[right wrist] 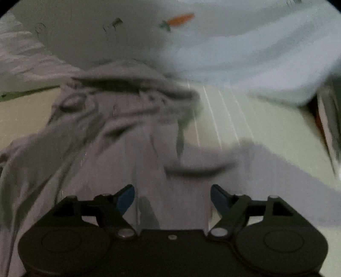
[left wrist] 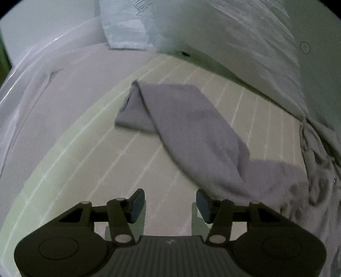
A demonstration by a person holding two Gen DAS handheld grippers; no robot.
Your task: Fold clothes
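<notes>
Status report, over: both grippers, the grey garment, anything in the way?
Left gripper open, empty, over pale striped mat. Right gripper open above crumpled grey cloth garment, unfolded. White bedding borders the mat; nothing blocking.

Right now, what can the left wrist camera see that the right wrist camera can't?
Only the left wrist view shows the grey garment's long folded sleeve stretched over the mat, and a pale blue folded cloth far behind. Only the right wrist view shows an orange carrot print on white fabric and the garment's crumpled bunched part. Both show the grey garment, the pale green striped mat and open grippers, left gripper, right gripper.
</notes>
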